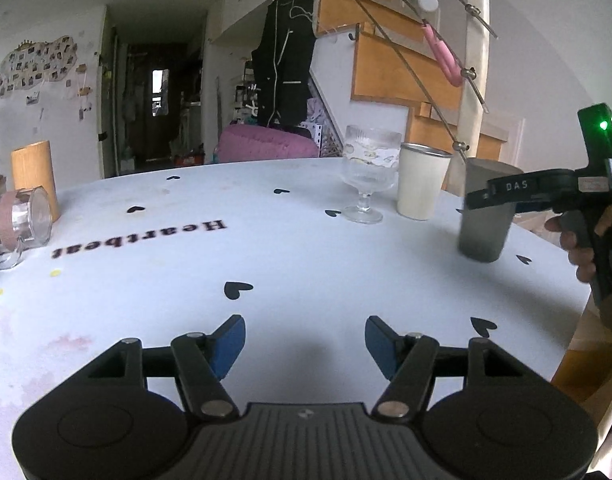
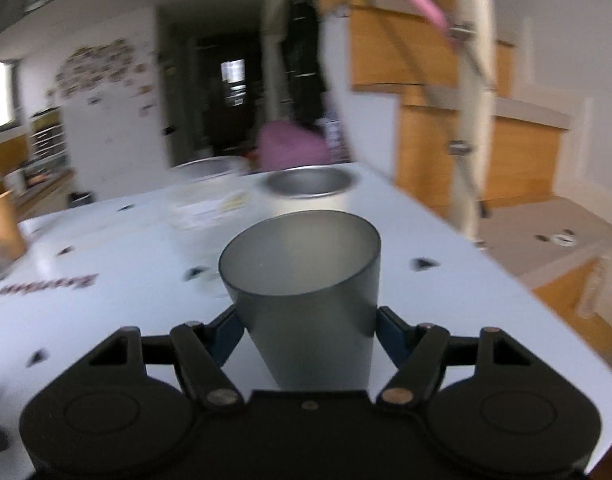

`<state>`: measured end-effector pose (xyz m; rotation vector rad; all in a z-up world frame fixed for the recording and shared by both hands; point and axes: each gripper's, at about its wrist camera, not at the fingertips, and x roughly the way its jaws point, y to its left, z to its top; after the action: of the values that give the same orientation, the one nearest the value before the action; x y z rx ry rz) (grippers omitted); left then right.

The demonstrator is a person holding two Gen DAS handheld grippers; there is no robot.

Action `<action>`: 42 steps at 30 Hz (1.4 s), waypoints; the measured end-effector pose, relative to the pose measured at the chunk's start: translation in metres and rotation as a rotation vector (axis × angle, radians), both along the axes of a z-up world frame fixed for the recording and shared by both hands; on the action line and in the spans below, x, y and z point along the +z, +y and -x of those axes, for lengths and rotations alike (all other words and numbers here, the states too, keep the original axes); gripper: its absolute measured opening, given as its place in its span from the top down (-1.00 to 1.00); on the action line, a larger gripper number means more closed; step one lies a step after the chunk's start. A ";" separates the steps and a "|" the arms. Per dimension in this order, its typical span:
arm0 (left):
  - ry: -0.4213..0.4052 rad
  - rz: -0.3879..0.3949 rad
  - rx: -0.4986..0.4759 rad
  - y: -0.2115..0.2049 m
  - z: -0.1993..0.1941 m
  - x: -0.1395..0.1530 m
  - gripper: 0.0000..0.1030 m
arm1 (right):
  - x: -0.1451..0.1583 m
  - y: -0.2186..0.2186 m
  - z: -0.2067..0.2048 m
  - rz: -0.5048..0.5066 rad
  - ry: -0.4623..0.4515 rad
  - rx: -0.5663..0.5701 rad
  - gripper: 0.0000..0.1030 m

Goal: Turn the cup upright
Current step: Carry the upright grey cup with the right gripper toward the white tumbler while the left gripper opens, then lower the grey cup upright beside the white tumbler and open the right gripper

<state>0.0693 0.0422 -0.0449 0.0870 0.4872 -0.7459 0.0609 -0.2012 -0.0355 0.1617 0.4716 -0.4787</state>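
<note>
A grey translucent cup (image 2: 306, 300) sits between the blue pads of my right gripper (image 2: 306, 334), mouth up and tilted slightly. In the left wrist view the same cup (image 1: 485, 216) stands upright at the table's right side with the right gripper's (image 1: 501, 194) black finger across it. My left gripper (image 1: 305, 344) is open and empty, low over the near part of the white table (image 1: 290, 264). A clear mug (image 1: 14, 224) with a pink band lies on its side at the far left.
A cream cup (image 1: 421, 184) and a clear stemmed glass (image 1: 367, 178) stand upright behind the grey cup. A wooden cylinder (image 1: 34, 176) stands at the left. The table's right edge (image 1: 577, 312) runs close to the grey cup.
</note>
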 end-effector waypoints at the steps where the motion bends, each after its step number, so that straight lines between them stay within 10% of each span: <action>1: 0.000 -0.002 0.000 -0.001 0.000 -0.001 -0.30 | -0.001 -0.009 -0.001 0.009 -0.003 -0.024 -0.40; 20: 0.003 -0.025 0.036 -0.005 -0.005 -0.002 -0.30 | -0.010 -0.123 -0.078 -0.036 -0.098 -0.206 -0.40; 42: 0.006 -0.015 0.038 -0.009 -0.003 0.008 -0.30 | -0.005 -0.099 -0.062 -0.006 -0.101 -0.135 -0.60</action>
<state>0.0726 0.0330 -0.0370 0.0892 0.4989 -0.7056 0.1233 -0.2997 -0.0406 0.2234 0.3651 -0.5987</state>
